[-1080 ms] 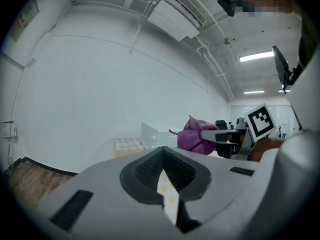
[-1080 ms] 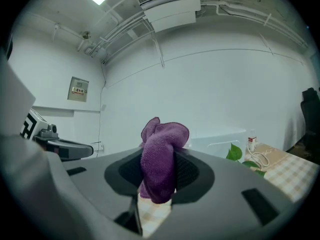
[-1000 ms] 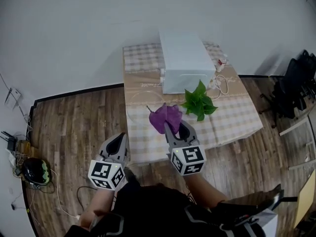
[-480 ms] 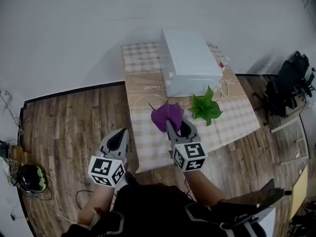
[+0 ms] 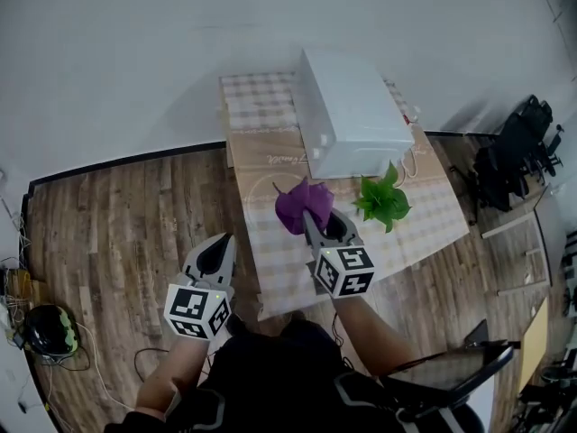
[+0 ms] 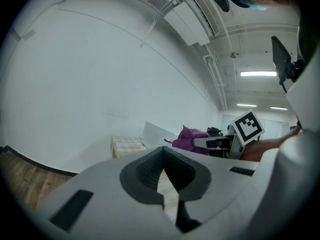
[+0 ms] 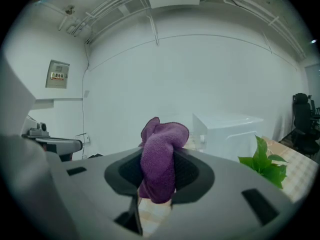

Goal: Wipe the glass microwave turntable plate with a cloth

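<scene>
My right gripper (image 5: 315,216) is shut on a bunched purple cloth (image 5: 302,203), held above the near part of the checked table (image 5: 424,228). The cloth (image 7: 159,165) fills the jaws of the right gripper (image 7: 159,154) in the right gripper view. Only a faint arc of the glass plate (image 5: 273,188) shows at the cloth's left; the rest is hidden. My left gripper (image 5: 213,258) hangs over the floor left of the table, shut and empty. From the left gripper (image 6: 163,156) I see the cloth (image 6: 192,136) and the right gripper (image 6: 220,143).
A white microwave (image 5: 347,111) stands at the back of the table, a green plant (image 5: 383,201) right of the cloth, a white cable (image 5: 410,158) beside it. Black chairs (image 5: 518,156) stand at the right. Cables and a helmet-like object (image 5: 45,332) lie on the floor, left.
The head view has shifted, so the table sits slightly further left and nearer. The right gripper still holds the cloth over the table; the left gripper has barely moved.
</scene>
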### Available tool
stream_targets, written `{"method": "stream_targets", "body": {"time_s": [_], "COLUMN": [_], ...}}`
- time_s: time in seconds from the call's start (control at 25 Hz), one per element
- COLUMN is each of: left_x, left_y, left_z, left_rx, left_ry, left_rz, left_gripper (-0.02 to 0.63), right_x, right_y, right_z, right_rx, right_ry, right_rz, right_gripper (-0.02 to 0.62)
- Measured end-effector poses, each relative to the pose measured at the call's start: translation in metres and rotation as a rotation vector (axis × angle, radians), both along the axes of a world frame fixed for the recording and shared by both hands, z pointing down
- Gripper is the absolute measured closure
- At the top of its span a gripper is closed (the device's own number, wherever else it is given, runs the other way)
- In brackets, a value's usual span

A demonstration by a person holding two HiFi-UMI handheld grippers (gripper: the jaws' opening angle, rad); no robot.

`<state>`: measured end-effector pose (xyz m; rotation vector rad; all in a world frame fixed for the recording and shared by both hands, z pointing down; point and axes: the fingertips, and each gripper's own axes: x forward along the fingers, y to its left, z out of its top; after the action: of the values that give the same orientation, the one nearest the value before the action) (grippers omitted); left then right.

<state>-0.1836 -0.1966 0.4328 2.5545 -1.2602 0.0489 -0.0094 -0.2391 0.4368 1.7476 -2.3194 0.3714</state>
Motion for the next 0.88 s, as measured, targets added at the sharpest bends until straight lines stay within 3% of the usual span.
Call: {"method": "stream_targets", "body": {"time_s": [0.2,0.4,0.56,0.76,0.88], "left_x": [0.008,0.013,0.020,0.033,0.040], "left_y": [-0.011,-0.024,-0.037,-0.052,-0.057], "left_z": [0.011,0.030,0.045,0.064,0.078], "left_rx": [-0.025,-0.079,-0.104,-0.124,-0.154], "left_ry": [-0.002,0.024,-0.039,0.005,-0.030], "left_rz": [-0.006,-0.094,-0.150,-0.205,-0.228], "left_gripper": [0.603,0.603,0.603,0.603,0.603], "right_x": [0.009,0.014,0.009,0.004,0.001], "right_y": [-0.025,-0.052,-0.075,-0.102,-0.118], "right_z": [0.022,0.044,0.057,0.084,0.104], "right_rx": [-0.038,-0.054,-0.058,-0.083,-0.103], "right_ry": [0.015,0.016,0.039,0.037,0.054], "right_rz": [0.012,-0.022,-0.084,-0.154,-0.183], "right_gripper": [0.460,0.462,0.460,0.462,0.462]}}
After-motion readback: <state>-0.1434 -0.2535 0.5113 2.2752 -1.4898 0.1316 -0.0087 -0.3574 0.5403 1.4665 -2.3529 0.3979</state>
